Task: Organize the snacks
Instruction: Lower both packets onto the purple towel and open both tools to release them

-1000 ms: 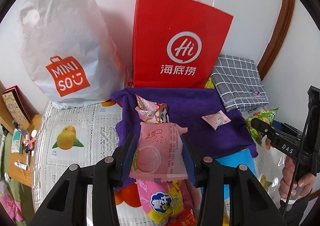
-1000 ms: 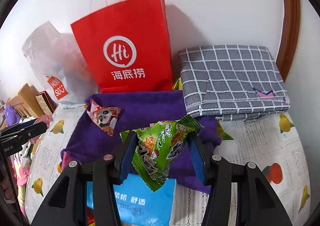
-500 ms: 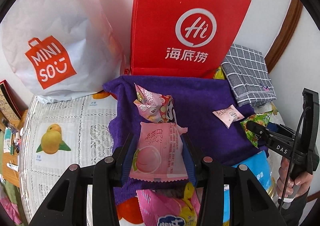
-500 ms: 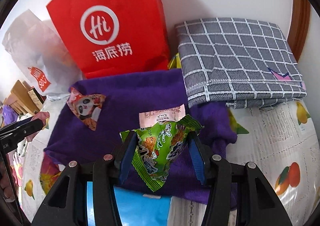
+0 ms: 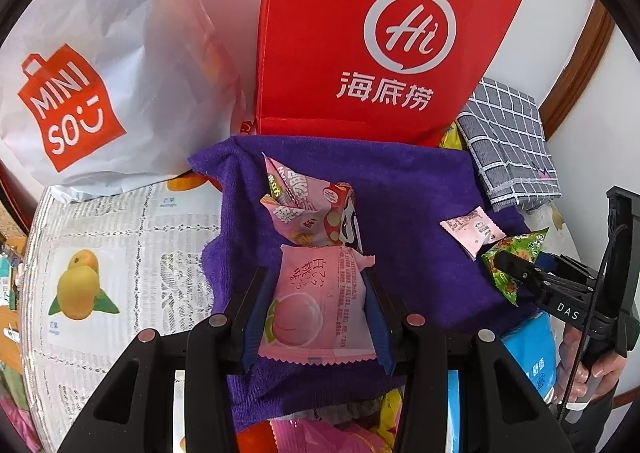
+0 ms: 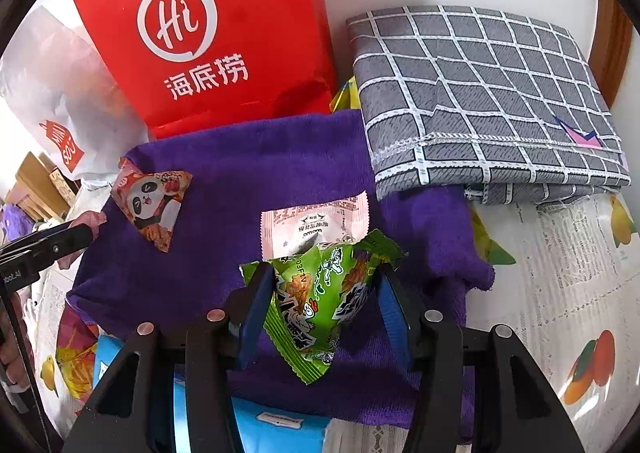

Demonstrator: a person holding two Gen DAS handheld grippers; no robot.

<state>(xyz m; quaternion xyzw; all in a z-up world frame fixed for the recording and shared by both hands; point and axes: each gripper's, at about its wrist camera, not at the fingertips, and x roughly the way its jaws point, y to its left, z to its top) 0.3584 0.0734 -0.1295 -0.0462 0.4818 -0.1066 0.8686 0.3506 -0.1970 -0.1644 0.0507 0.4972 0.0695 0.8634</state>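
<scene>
The pink peach-print packet was clamped between the blue pads of the left tool, held over the purple towel w/ its top edge just below the panda-print triangle pack. The green triangle pack was gripped likewise in the right tool, above the towel's near edge & overlapping the small pale-pink sachet in view. Both grips were narrow, on soft puffed wrappers, so a packet could be squeezed out or rotated if lowered hard. If released where held, the peach packet would prob. be dropped against the panda pack, and the green one onto the sachet, so sorted rows would be muddled. Towel edge near the blue pack could be snagged by a fingertip. The red Haidilao bag and grey checked cloth stood close behind; little room was left for overshoot.
</scene>
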